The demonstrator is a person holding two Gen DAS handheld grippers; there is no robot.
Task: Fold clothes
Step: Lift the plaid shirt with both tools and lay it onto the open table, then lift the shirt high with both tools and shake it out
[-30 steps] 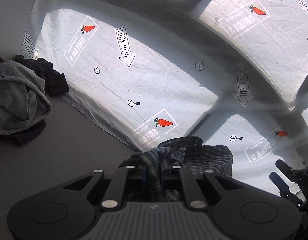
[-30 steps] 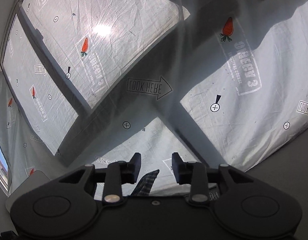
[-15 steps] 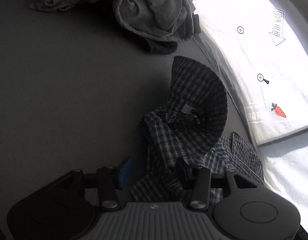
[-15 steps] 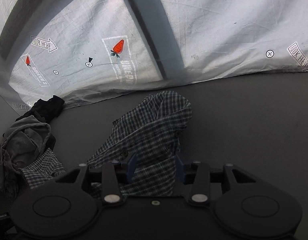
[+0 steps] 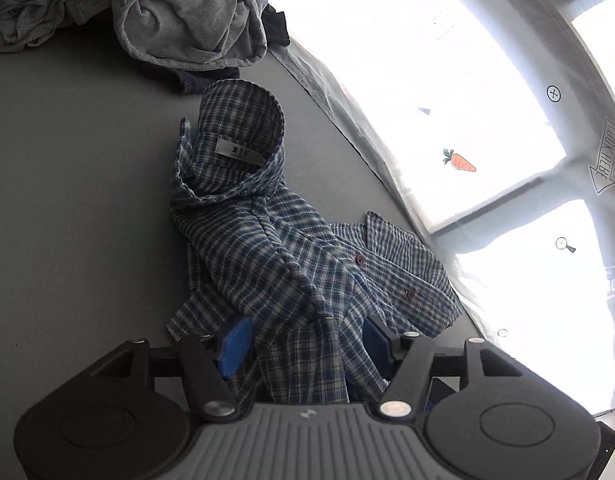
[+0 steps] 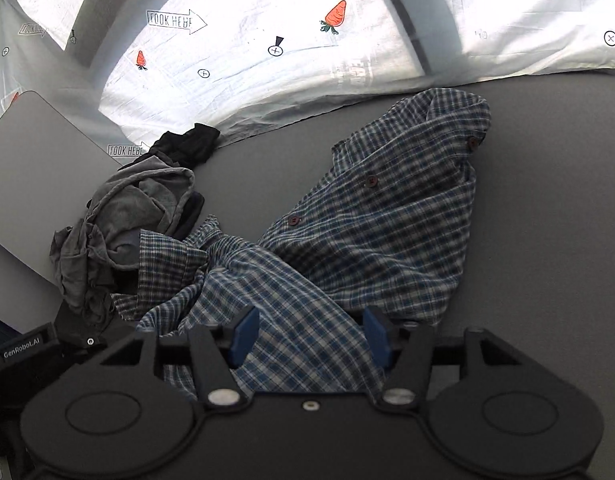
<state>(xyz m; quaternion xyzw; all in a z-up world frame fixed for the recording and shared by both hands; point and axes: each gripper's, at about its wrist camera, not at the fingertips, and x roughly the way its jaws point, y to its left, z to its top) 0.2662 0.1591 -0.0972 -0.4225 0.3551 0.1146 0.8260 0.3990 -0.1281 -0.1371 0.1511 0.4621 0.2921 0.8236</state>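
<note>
A blue-and-white plaid shirt [image 5: 291,264] lies crumpled on the grey table [image 5: 75,184]. Its collar stands up with a white label showing. My left gripper [image 5: 306,344] is open, blue pads [image 5: 235,346] wide apart, with a ridge of shirt fabric lying loosely between them. In the right wrist view the same shirt [image 6: 387,216] spreads with its buttoned placket up. My right gripper [image 6: 309,334] is open too and straddles a fold of the plaid cloth near the table [image 6: 547,200].
A heap of grey clothes [image 5: 167,12] sits beyond the shirt, seen also as the grey heap [image 6: 123,216] beside a black garment [image 6: 187,144]. A white printed sheet [image 5: 467,100] hangs behind the table's far edge. A second grey tabletop [image 6: 35,168] stands at left.
Both grippers swung down from facing the white sheet to the table. The shirt came down onto the table, and both pairs of fingers spread apart, letting the cloth go.
</note>
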